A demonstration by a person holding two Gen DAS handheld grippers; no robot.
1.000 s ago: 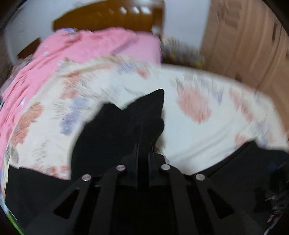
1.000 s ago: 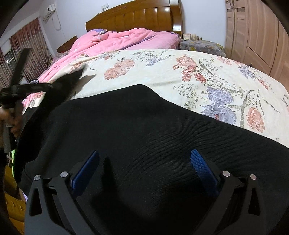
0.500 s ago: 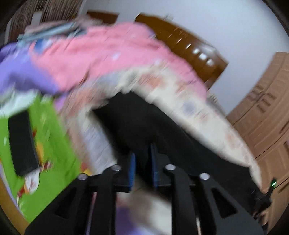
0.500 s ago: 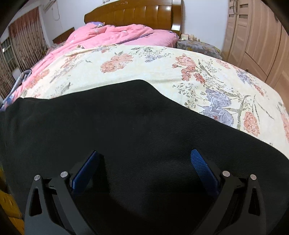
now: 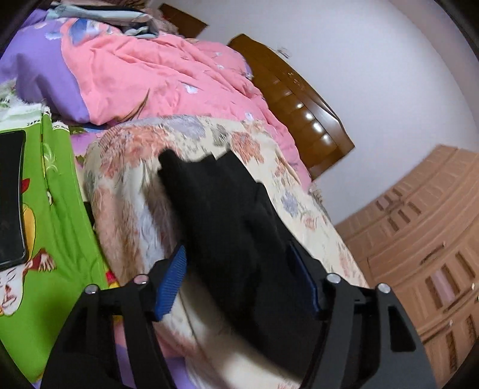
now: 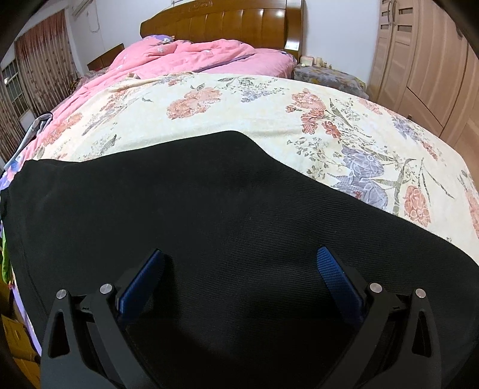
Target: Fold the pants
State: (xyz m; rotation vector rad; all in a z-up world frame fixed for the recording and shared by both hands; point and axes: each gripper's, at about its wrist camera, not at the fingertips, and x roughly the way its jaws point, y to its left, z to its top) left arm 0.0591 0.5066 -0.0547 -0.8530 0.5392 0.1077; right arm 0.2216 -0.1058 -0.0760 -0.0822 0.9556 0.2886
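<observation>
Black pants lie spread flat across the near part of a cream floral bedspread. My right gripper is open, its blue pads just above the cloth, holding nothing. In the left wrist view the pants run along the bed's edge, seen from the end. My left gripper is open, its blue pads either side of the black cloth, not closed on it.
A pink quilt is heaped at the head of the bed below the wooden headboard. A wardrobe stands on the right. A green printed cloth with a black phone lies left of the bed.
My left gripper was shut on the pants' edge a second ago; it swung down and left to the bed's end and has opened. The pants now lie flat. My right gripper stayed open.
</observation>
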